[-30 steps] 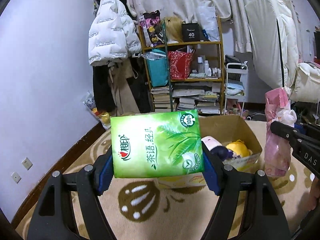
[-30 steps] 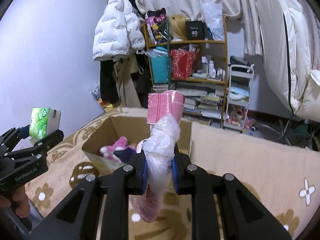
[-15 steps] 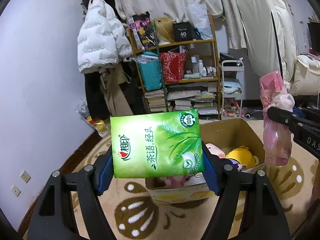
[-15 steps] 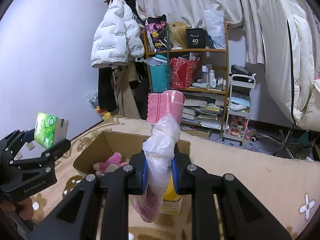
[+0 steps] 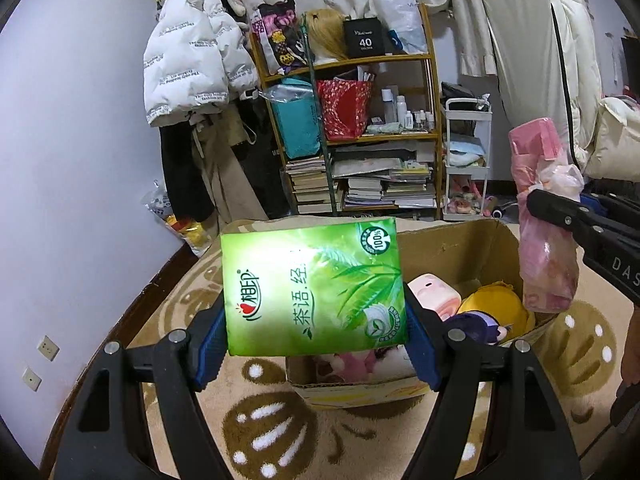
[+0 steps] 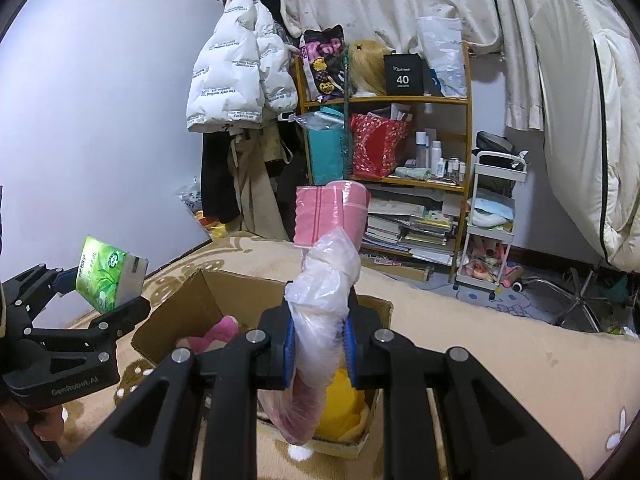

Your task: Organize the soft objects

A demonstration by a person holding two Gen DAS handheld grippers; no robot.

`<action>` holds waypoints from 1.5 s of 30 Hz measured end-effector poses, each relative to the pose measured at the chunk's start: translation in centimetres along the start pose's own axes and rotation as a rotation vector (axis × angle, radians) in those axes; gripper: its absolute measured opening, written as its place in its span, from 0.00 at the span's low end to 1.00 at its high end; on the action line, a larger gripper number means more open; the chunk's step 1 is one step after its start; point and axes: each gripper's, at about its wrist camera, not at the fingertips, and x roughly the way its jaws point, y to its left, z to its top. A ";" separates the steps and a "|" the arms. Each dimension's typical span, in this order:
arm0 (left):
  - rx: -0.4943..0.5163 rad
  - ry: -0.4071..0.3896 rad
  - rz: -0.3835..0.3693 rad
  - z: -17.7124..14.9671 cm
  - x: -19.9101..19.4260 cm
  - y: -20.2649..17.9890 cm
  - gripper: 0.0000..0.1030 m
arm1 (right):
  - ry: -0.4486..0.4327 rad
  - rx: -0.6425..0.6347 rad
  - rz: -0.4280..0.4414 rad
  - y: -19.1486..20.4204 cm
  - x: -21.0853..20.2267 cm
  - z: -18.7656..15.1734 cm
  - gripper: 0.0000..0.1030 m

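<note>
My left gripper (image 5: 314, 334) is shut on a green tissue pack (image 5: 312, 286) and holds it above the near left edge of an open cardboard box (image 5: 452, 240). The pack also shows in the right wrist view (image 6: 110, 272). My right gripper (image 6: 319, 340) is shut on a pink roll wrapped in clear plastic (image 6: 326, 280), held upright over the box (image 6: 192, 300); it shows in the left wrist view (image 5: 546, 220) at the box's right side. Inside the box lie a pink plush (image 5: 434, 294), a yellow plush (image 5: 496, 306) and a dark purple toy (image 5: 476, 328).
The box stands on a beige patterned rug (image 5: 280, 432). Behind it is a wooden shelf (image 5: 360, 132) full of books and bags, a white puffer jacket (image 5: 196, 64) on the wall, a small white cart (image 5: 466, 160) and a white duvet (image 6: 592, 120) at right.
Both grippers have moved closer to the box and higher over it, each still holding its object. The box interior and toys show more fully now.
</note>
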 end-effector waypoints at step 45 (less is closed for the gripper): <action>-0.108 0.063 0.058 -2.2 -5.6 3.2 0.99 | 0.104 0.139 0.017 -1.2 -3.6 -2.7 0.84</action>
